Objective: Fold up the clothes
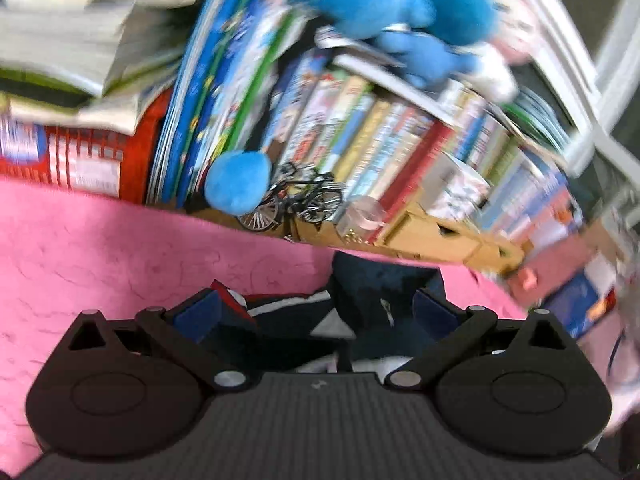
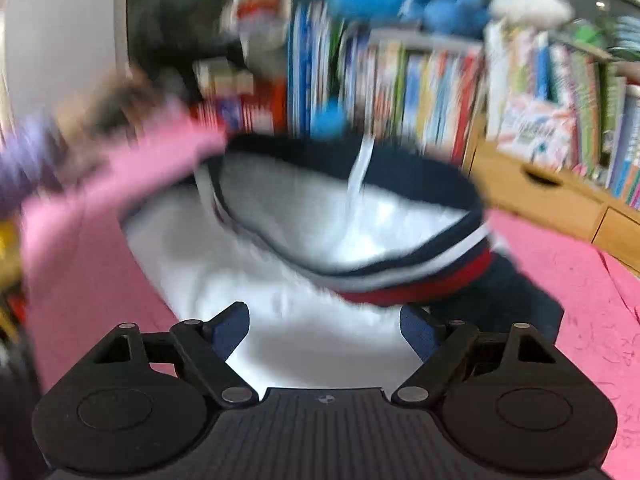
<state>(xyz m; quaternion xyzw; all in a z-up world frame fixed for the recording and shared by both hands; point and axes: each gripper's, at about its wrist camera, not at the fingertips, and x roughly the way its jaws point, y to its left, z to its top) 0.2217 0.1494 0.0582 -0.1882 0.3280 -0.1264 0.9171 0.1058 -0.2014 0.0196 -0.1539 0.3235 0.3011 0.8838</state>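
A navy garment with red and white stripes [image 2: 420, 276] and a white fleecy inside [image 2: 304, 220] lies bunched on the pink blanket [image 2: 580, 320]. In the right wrist view my right gripper [image 2: 326, 328] stands open just above the white lining, and its pads do not press on anything. In the left wrist view my left gripper [image 1: 316, 310] is spread wide, with the dark cloth of the garment [image 1: 380, 292] lying between and under its fingers, unpinched. A red-and-white hem edge sits by the left finger [image 1: 200, 316].
A crowded bookshelf [image 1: 380, 140] stands close behind the blanket, with blue plush toys [image 1: 380, 0], a small bicycle model [image 1: 296, 200] and a wooden drawer box [image 2: 540, 196]. A blurred pink shape [image 2: 120, 176] reaches in from the left of the right wrist view.
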